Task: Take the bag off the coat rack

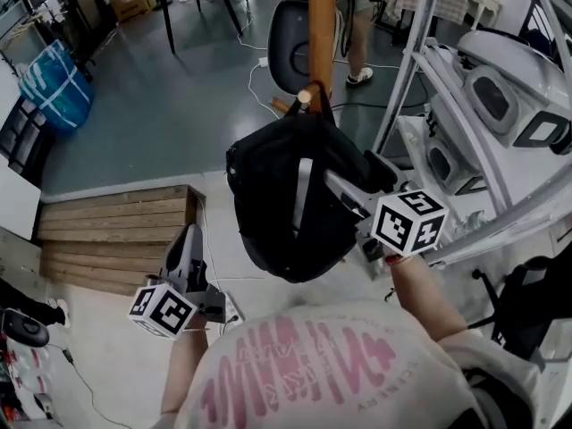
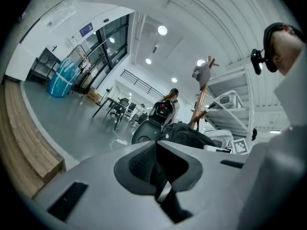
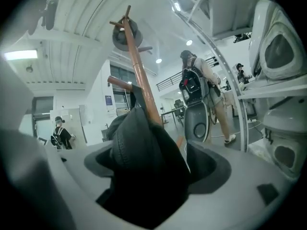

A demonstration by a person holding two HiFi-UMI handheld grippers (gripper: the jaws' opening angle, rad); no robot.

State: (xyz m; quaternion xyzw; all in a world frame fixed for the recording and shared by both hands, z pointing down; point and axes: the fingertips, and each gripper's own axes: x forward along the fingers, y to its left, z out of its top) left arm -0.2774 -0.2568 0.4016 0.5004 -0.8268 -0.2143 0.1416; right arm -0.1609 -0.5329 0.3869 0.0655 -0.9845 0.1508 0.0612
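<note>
Currently the black bag is hung on the coat rack, loosely flanked by the right gripper's spread jaws. Below the rack, the left gripper is seen clenched.

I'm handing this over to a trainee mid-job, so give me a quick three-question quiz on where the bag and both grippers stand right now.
1. True or false: the black bag already hangs free of the coat rack.
2. Which gripper has the bag between its jaws? A) left gripper B) right gripper C) neither
3. What state are the left gripper's jaws in?

Key: 1 false, its strap is still hooked over a peg. 2 B, jaws wide apart around it. 3 shut.
</note>
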